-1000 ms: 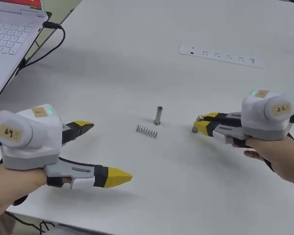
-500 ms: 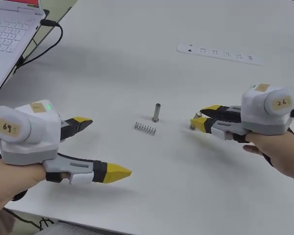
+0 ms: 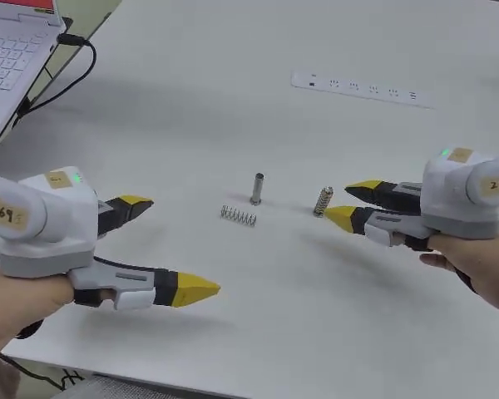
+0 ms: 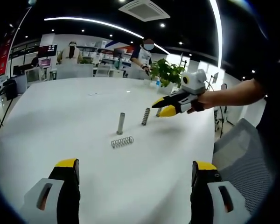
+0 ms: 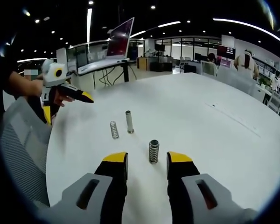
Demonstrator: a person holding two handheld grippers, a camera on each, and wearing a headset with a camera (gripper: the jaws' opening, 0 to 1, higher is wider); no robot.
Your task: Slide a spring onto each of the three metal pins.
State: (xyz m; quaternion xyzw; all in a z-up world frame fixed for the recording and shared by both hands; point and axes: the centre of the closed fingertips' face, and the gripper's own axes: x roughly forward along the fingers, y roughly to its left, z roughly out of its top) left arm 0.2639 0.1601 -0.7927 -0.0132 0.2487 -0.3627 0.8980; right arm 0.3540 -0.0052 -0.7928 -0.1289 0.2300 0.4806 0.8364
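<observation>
Bare pin (image 3: pixel 257 189) is seen upright on the white table (image 3: pixel 191 108), long axis vertical, also in the L gripper view (image 4: pixel 121 123) and R gripper view (image 5: pixel 129 121). Loose spring (image 3: pixel 238 216) is laid flat just in front of it, not touching. Its long axis runs roughly left-right in the head view, right end a bit nearer the camera. It is seen again at (image 4: pixel 122 142) and (image 5: pixel 114 129). Pin w/ spring (image 3: pixel 323 201) is stood on end to the right of the bare pin, coil around the shaft, leaning slightly in the head view.

Right gripper (image 3: pixel 349 202) is held low over the table and aimed left, jaws parted, nothing gripped. Pin w/ spring (image 5: pixel 153 151) sits just ahead of the yellow tips (image 5: pixel 147 158), in line w/ the gap, w/ clearance seen each side. Right hand (image 3: pixel 482 270) is wrapped under the body, forearm coming in from the right edge.

Left gripper (image 3: pixel 168 245) is held at front left, aimed right, jaws spread wide, nothing between them (image 4: pixel 135 164). Pins and spring are well ahead of its tips. Left hand (image 3: pixel 17 307) is clamped under the handle. The right gripper (image 4: pixel 170 107) is seen across the table in the L gripper view, the left gripper (image 5: pixel 67 95) in the R gripper view.

Laptop (image 3: pixel 8 50) w/ cable (image 3: pixel 75 71) is at far left, power strip (image 3: pixel 362 89) at the far side.
</observation>
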